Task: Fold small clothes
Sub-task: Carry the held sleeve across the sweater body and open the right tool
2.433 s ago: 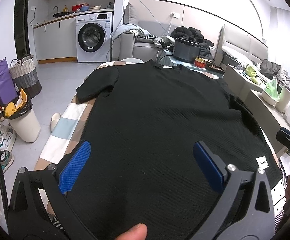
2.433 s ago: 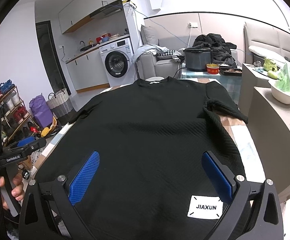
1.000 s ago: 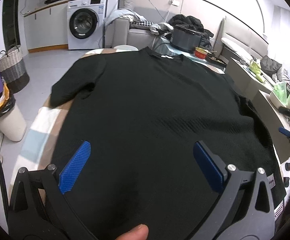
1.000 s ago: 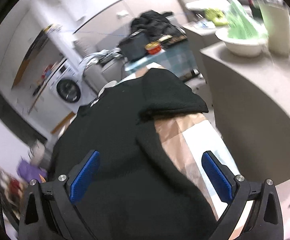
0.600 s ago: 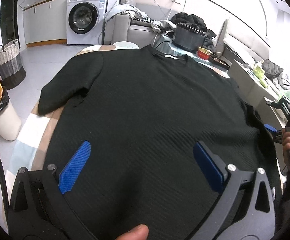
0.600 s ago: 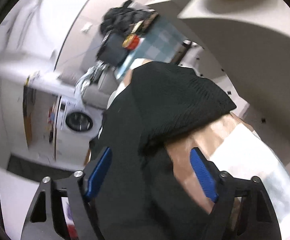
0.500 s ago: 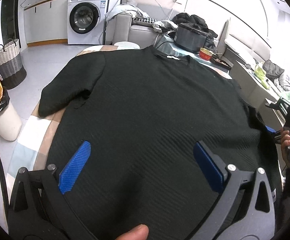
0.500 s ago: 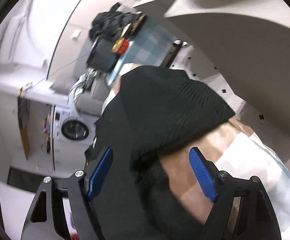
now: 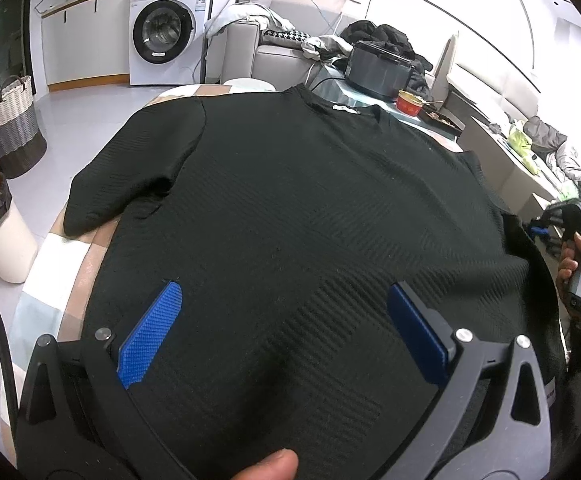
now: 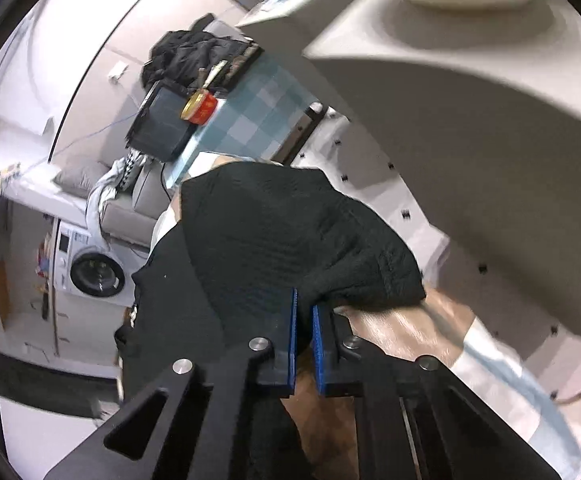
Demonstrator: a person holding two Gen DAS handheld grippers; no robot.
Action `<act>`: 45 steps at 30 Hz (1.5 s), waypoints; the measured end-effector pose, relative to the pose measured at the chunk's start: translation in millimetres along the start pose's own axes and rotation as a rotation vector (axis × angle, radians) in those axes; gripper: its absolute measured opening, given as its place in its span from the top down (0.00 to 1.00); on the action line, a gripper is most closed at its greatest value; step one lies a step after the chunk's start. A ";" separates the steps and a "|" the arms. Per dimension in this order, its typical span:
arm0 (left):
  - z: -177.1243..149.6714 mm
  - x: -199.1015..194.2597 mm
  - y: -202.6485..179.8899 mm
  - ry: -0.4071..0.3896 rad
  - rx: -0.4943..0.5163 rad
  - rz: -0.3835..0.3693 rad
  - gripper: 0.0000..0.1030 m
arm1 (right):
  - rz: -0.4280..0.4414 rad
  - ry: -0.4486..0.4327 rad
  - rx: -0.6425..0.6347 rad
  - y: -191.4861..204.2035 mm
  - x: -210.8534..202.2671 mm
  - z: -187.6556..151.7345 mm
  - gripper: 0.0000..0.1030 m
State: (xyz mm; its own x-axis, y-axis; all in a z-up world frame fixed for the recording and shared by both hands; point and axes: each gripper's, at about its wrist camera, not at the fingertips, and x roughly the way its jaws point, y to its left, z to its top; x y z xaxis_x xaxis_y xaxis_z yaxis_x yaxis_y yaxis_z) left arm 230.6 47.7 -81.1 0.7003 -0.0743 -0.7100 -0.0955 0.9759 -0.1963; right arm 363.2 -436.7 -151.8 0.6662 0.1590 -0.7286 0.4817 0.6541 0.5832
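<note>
While the left gripper (image 9: 282,332) gapes over the black shirt (image 9: 298,216), the right gripper (image 10: 304,308) pinches its sleeve (image 10: 290,236).

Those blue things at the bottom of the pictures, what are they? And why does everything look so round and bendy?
They are the two fingers of a grabbing tool. A person holds one tool in each hand, and a small camera on each looks out along the fingers. Its wide lens bends the room.

One picture comes from the left gripper. Its fingers stand wide apart above a black shirt spread flat on a checked tablecloth.

The other comes from the right gripper. Its fingers have just been closing and now pinch the shirt at its sleeve. At the edge of the left picture you can see the person's hand holding that tool.
</note>
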 end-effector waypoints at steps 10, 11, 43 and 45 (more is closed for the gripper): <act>-9.2 -10.0 -6.4 -0.005 0.006 0.011 0.01 | 0.201 0.112 -1.126 148.0 -25.1 -91.0 0.95; -9.1 -10.0 -6.5 -0.006 0.006 0.011 0.01 | 0.204 0.195 -1.197 149.7 -18.3 -106.5 0.93; 15.4 -25.8 72.0 -0.051 -0.182 0.125 0.01 | 0.202 0.206 -0.277 103.5 65.1 -13.8 0.96; 21.4 -26.2 91.3 -0.065 -0.228 0.153 0.01 | 0.231 0.125 -0.425 135.3 47.1 -24.5 0.97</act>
State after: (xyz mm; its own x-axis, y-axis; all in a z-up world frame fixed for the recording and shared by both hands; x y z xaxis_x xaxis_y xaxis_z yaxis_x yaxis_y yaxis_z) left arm 218.7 143.1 -66.0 0.7083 0.0912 -0.7000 -0.3557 0.9027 -0.2423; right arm 445.8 -322.5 -115.9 0.6420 0.4055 -0.6508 0.0377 0.8310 0.5550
